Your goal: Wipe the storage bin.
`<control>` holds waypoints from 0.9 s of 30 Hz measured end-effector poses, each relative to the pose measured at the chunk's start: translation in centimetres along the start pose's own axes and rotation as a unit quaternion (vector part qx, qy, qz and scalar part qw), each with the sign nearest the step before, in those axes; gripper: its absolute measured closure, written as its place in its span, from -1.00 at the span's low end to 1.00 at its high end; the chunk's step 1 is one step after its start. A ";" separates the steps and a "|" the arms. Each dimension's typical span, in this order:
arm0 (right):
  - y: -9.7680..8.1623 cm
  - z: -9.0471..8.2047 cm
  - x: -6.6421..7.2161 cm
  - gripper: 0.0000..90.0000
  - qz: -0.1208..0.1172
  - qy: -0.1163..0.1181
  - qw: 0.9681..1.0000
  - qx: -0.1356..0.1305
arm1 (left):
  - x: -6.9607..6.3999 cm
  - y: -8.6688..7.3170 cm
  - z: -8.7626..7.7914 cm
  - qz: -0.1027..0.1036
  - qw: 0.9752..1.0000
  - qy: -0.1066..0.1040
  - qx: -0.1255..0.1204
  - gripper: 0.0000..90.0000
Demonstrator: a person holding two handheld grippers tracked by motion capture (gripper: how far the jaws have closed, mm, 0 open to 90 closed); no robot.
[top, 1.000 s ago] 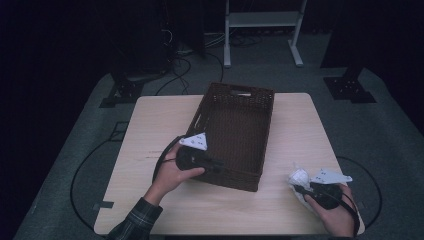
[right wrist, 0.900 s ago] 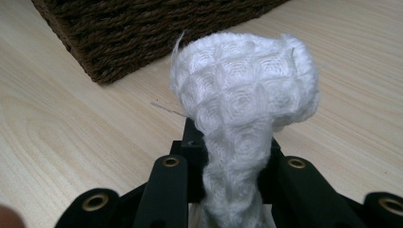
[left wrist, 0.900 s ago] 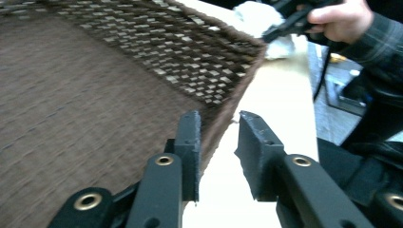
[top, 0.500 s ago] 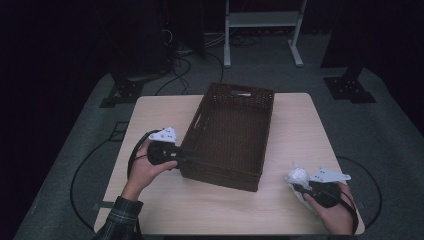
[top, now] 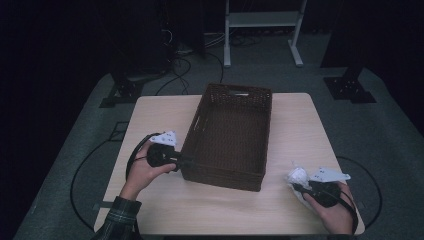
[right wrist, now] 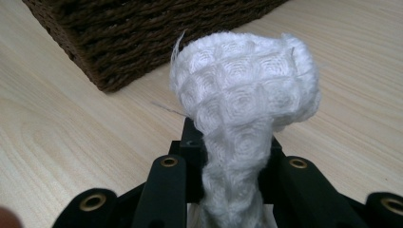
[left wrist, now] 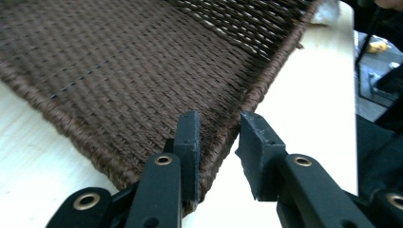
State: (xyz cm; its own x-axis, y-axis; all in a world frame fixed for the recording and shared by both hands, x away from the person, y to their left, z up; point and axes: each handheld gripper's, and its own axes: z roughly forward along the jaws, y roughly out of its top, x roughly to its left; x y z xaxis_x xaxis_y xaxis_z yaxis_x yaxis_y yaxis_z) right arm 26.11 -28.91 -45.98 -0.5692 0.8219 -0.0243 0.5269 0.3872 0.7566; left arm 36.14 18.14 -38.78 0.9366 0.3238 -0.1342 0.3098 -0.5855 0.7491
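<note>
Left hand-held gripper (top: 186, 161): at the near-left corner of the basket (top: 230, 135). In the left gripper view its jaws straddle the corner edge of the wicker wall. 1 pad (left wrist: 189, 137) lies against the weave, the other stands off it with a gap. So the jaws are apart and not clamped. They have just been closing, with the corner between them.
Basket: stands in the middle of the desk (top: 160, 115), long side running near to far. As far as the high view shows, nothing lies in it.
Right hand-held gripper (right wrist: 233, 152): jaws together, clamped on the cloth (right wrist: 244, 107).
Cloth: white, waffle-textured, bunched into a wad above the jaws, just above the desk at its near-right corner, close to the basket's near-right corner.
Done: cloth picked up and held, left gripper brought to the basket corner.
Left: judging by this, grip or steady the basket, then carry the cloth over the rim and drop it in.
Hard to make out: the basket floor is dark in the high view. The lower end of the cloth is hidden between the jaws.
</note>
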 end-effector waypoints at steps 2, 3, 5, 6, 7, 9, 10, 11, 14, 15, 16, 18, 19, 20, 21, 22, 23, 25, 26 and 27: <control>0.0 0.0 0.0 0.60 0.000 0.000 1.000 0.000 | -0.4 0.2 0.3 0.007 1.000 -0.008 0.005 0.58; 0.0 0.0 0.0 0.60 0.000 0.000 1.000 0.000 | -0.6 0.4 0.6 0.012 1.000 -0.014 0.009 0.59; 0.0 0.0 0.0 0.59 0.000 0.000 1.000 0.000 | -1.0 0.7 1.0 0.018 1.000 -0.021 0.013 0.61; 0.0 0.0 0.0 0.59 0.000 0.000 1.000 0.000 | -1.4 0.8 1.3 0.021 0.999 -0.027 0.015 0.62; 0.0 0.0 0.0 0.59 0.000 0.000 1.000 0.000 | -1.6 1.0 1.6 0.027 0.999 -0.030 0.018 0.62; 0.0 0.0 0.0 0.59 -0.001 0.000 1.000 0.000 | -2.0 1.1 2.2 0.029 0.999 -0.039 0.018 0.63; 0.0 0.0 -0.1 0.59 0.000 -0.001 1.000 0.000 | -2.2 1.2 2.5 0.030 0.998 -0.046 0.018 0.63; 0.0 0.0 -0.1 0.59 0.000 -0.001 1.000 0.000 | -2.4 1.2 2.8 0.032 0.998 -0.052 0.018 0.64; -0.1 -0.1 -0.1 0.59 0.002 -0.002 1.000 0.000 | -3.2 1.6 3.8 0.041 0.997 -0.061 0.025 0.66; -0.1 -0.1 -0.1 0.59 0.002 -0.002 1.000 0.000 | -3.4 1.7 4.1 0.044 0.997 -0.064 0.025 0.67; -0.1 -0.1 -0.1 0.59 0.002 -0.003 1.000 -0.001 | -3.6 1.8 4.4 0.047 0.996 -0.066 0.028 0.67; -0.1 -0.1 -0.2 0.59 0.002 -0.003 1.000 -0.002 | -4.1 2.0 5.0 0.052 0.996 -0.072 0.030 0.68; -0.1 -0.1 -0.2 0.59 0.002 -0.004 1.000 -0.002 | -4.2 2.1 5.2 0.053 0.995 -0.074 0.030 0.68; -0.1 -0.1 -0.2 0.59 0.002 -0.004 1.000 -0.002 | -4.4 2.2 5.4 0.056 0.995 -0.077 0.030 0.69; -0.1 -0.1 -0.2 0.59 0.002 -0.004 1.000 -0.002 | -4.6 2.3 5.6 0.056 0.995 -0.080 0.028 0.69; -0.1 -0.1 -0.2 0.59 0.002 -0.004 1.000 -0.002 | -4.8 2.4 5.8 0.058 0.994 -0.084 0.027 0.70; -0.1 -0.1 -0.2 0.59 0.001 -0.004 1.000 -0.002 | -5.0 2.5 6.0 0.060 0.994 -0.085 0.026 0.70; -0.1 -0.1 -0.2 0.59 0.002 -0.004 1.000 -0.003 | -5.4 2.8 6.4 0.063 0.994 -0.087 0.027 0.70; -0.1 -0.1 -0.2 0.58 0.003 -0.004 1.000 -0.004 | -5.6 2.9 6.6 0.065 0.994 -0.089 0.027 0.69; -0.1 -0.1 -0.2 0.58 0.004 -0.004 1.000 -0.004 | -5.9 3.0 6.8 0.066 0.993 -0.091 0.028 0.69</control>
State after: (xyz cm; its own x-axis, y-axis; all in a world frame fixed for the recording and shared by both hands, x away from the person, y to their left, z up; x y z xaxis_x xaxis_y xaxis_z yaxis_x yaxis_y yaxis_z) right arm 26.09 -29.19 -46.01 -0.5598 0.8283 -0.0241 0.5262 0.3777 0.7619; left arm 32.70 9.43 -40.14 0.9823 0.1041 -0.1554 0.1853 -0.6557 0.7319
